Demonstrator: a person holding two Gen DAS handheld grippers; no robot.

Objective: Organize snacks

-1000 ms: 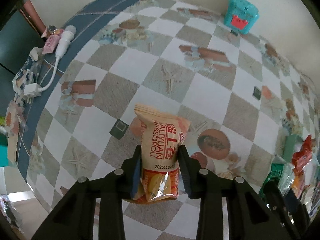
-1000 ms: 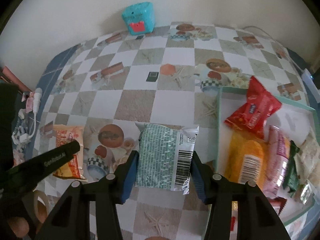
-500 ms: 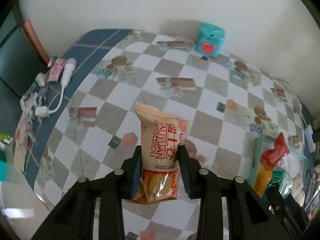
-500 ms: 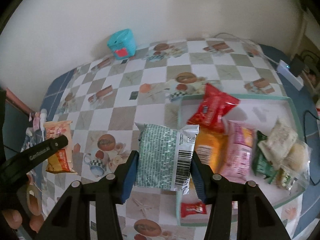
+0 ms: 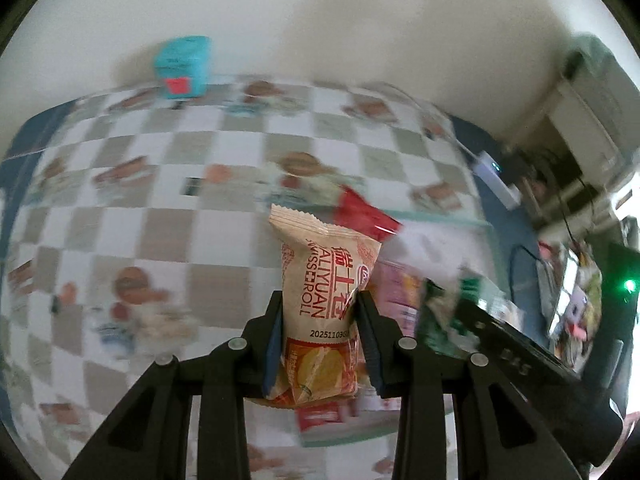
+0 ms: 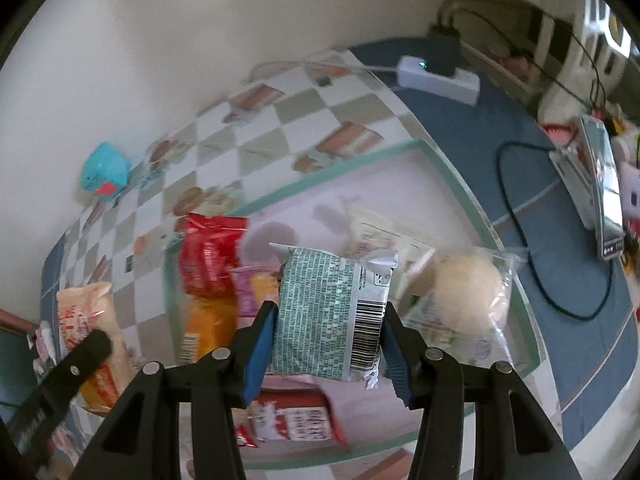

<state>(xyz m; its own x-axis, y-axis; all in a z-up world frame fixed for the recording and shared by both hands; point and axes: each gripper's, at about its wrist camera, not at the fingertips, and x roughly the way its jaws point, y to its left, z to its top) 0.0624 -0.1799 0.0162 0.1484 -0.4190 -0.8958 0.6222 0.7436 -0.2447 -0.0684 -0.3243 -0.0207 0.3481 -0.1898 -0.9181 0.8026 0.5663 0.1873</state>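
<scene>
Checkered bench [image 5: 224, 236] blurred. Left tool [image 5: 318, 340] grips swiss roll packet [image 5: 324, 292]; right tool [image 6: 326, 340] grips green packet [image 6: 320, 312], both above the tray [image 6: 460, 184] ahead. Several snacks already inside; these two not yet placed.

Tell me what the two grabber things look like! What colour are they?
Both are black plastic. The left gripper and right gripper each have two angled arms with round silver screws and ribbed blue pads on the inner finger faces. The other gripper's side, seen from each camera, carries faint raised lettering. No sleeve or cable shows.
</scene>
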